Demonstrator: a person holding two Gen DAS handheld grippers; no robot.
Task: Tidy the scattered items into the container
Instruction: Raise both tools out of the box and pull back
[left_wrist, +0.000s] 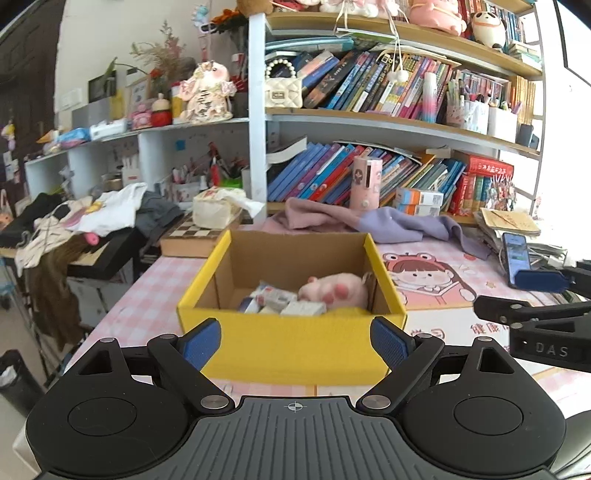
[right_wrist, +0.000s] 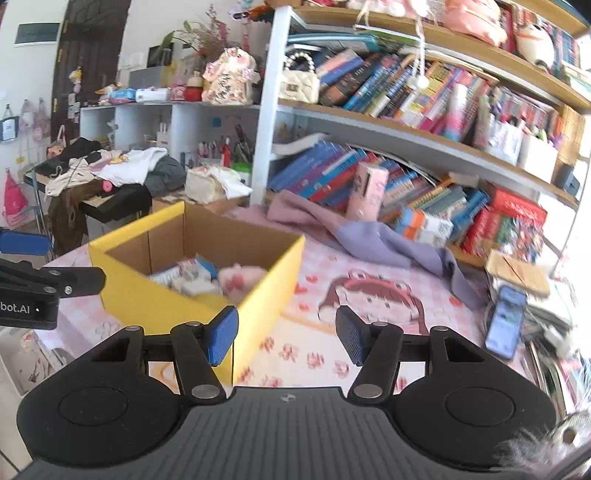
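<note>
A yellow cardboard box (left_wrist: 295, 343) stands on the pink desk mat. Inside lie a pink plush paw (left_wrist: 334, 290) and several small white packets (left_wrist: 280, 301). My left gripper (left_wrist: 295, 341) is open and empty, its fingers just in front of the box's near wall. My right gripper (right_wrist: 286, 334) is open and empty, to the right of the box (right_wrist: 147, 295), above the mat; it also shows at the right edge of the left wrist view (left_wrist: 532, 295). The plush (right_wrist: 240, 278) and packets (right_wrist: 188, 277) show blurred in the right wrist view.
A phone (left_wrist: 515, 256) leans at the mat's right side, near a paper stack (left_wrist: 509, 221). A purple cloth (left_wrist: 388, 221) lies behind the box, with a pink cylinder (left_wrist: 365, 182) and bookshelves beyond. A clothes pile (left_wrist: 92, 214) lies on a side table at left.
</note>
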